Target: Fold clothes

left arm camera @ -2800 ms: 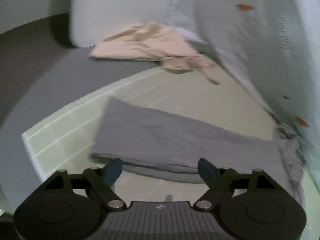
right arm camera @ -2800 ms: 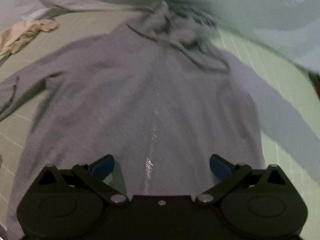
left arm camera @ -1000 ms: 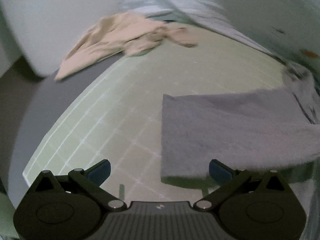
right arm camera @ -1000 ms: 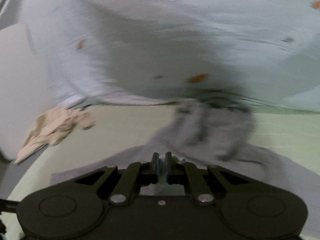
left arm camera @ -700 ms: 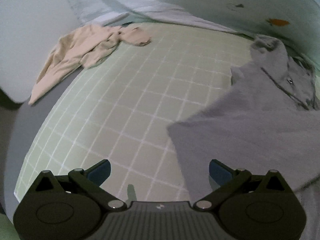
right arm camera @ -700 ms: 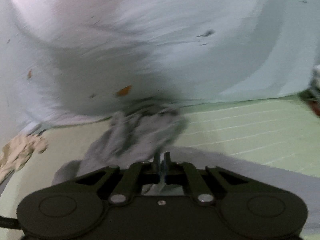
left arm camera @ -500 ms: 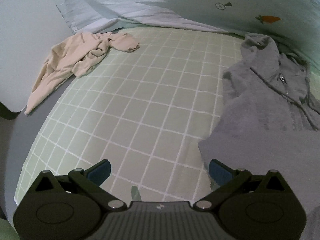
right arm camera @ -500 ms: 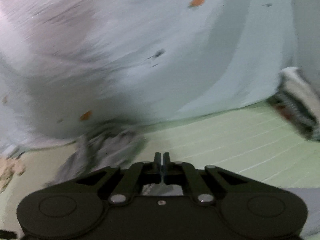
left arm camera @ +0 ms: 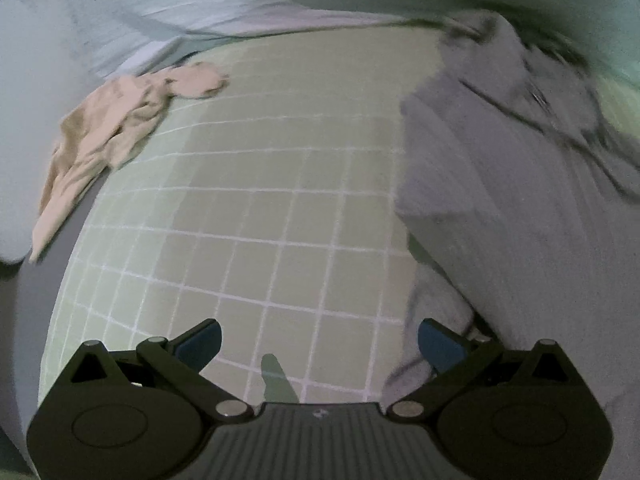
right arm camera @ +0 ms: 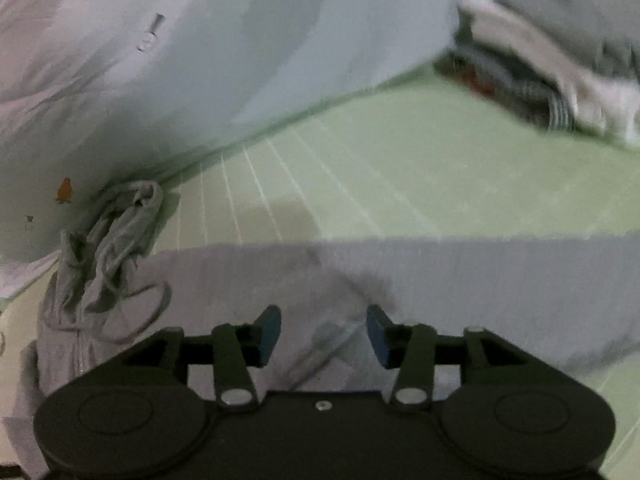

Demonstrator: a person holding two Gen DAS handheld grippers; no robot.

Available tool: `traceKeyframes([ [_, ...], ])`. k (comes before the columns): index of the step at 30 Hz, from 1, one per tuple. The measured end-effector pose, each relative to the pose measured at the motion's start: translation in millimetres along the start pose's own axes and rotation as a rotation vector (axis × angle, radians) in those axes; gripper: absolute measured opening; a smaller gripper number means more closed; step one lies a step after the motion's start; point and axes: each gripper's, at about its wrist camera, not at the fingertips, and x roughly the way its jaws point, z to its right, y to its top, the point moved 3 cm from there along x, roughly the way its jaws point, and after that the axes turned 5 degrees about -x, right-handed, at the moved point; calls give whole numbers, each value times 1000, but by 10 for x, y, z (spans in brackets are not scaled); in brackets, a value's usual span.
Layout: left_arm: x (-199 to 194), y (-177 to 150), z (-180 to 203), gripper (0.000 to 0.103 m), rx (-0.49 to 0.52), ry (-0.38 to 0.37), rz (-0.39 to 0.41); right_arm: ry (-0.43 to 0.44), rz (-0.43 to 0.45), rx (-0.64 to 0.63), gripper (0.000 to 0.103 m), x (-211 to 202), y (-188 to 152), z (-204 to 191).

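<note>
A: Grey hoodie (right arm camera: pixel 460 280) lies on the green grid mat (left arm camera: pixel 248 208), a sleeve laid across the body, hood (right arm camera: pixel 108 240) against the pale sheet (right arm camera: pixel 200 60).

B: And the right gripper (right arm camera: pixel 323 332)?

A: Half a second ago its jaws were pressed together on the cloth; now they stand apart, nothing between them. So the sleeve has been let go.

B: The left gripper (left arm camera: pixel 318 344)?

A: Spread wide as before, empty, over bare mat just beside the hoodie's edge.

B: Meaning?

A: One fold looks laid, I'd judge. The beige garment (left arm camera: pixel 120 128) sits crumpled, well apart.
</note>
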Motion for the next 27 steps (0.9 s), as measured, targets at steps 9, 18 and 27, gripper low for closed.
traceKeyframes([
  [9, 142, -19, 77, 103, 88, -55, -23, -25, -66, -41, 87, 215, -94, -136],
  [18, 270, 151, 225, 103, 124, -127, 5, -106, -86, -101, 103, 328, -125, -256],
  [27, 392, 224, 161, 103, 74, -223, -26, -190, -109, -146, 102, 426, -118, -391],
])
